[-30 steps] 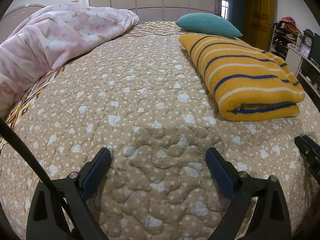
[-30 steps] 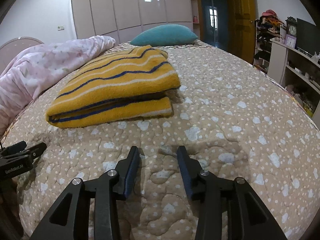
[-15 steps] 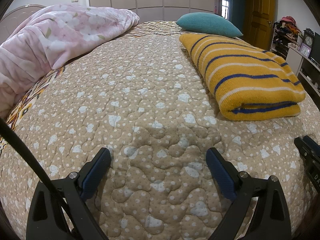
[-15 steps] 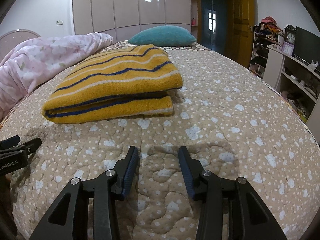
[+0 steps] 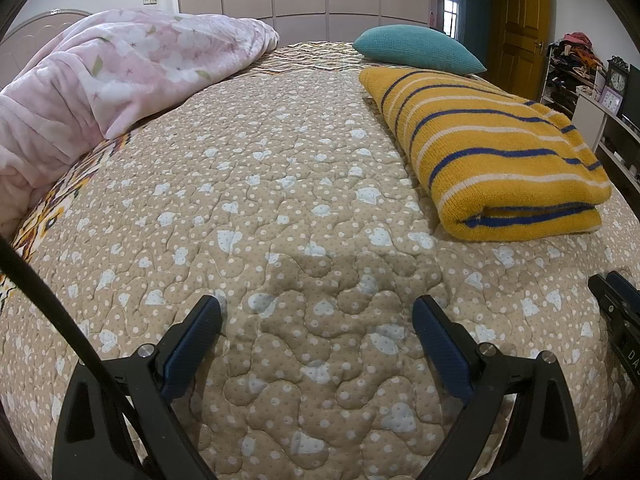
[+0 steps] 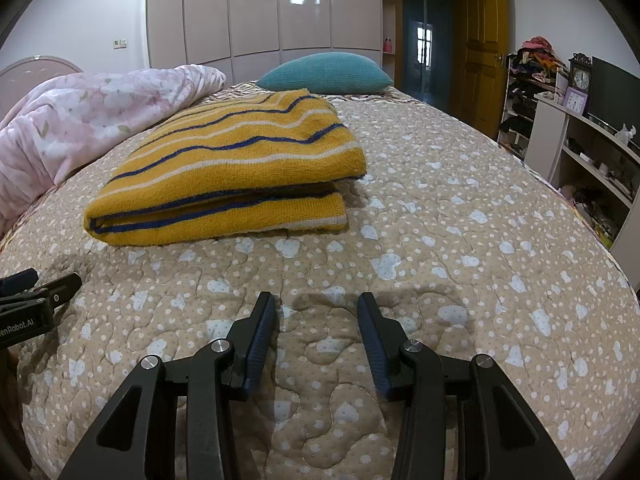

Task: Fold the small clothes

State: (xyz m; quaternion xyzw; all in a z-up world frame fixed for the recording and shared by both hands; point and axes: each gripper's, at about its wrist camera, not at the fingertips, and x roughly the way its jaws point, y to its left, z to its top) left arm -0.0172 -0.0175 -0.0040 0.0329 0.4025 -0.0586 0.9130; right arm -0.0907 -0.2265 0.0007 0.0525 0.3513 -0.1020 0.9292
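Note:
A yellow knit sweater with blue and white stripes (image 5: 496,148) lies folded in a thick rectangle on the beige quilted bed (image 5: 280,200). It also shows in the right wrist view (image 6: 236,168). My left gripper (image 5: 316,312) is open wide and empty, low over the quilt, left of and nearer than the sweater. My right gripper (image 6: 316,308) is open and empty, just in front of the sweater's near edge. The right gripper's tip shows at the left view's right edge (image 5: 612,300). The left gripper's tip shows at the right view's left edge (image 6: 40,288).
A pink floral duvet (image 5: 100,80) is bunched along the bed's left side. A teal pillow (image 5: 412,48) lies at the far end. White shelves with a clock and TV (image 6: 584,120) stand right of the bed, and a wooden door (image 6: 484,64) is beyond.
Both grippers stay open and almost still. The right wrist view has tilted up and drawn back slightly from the sweater.

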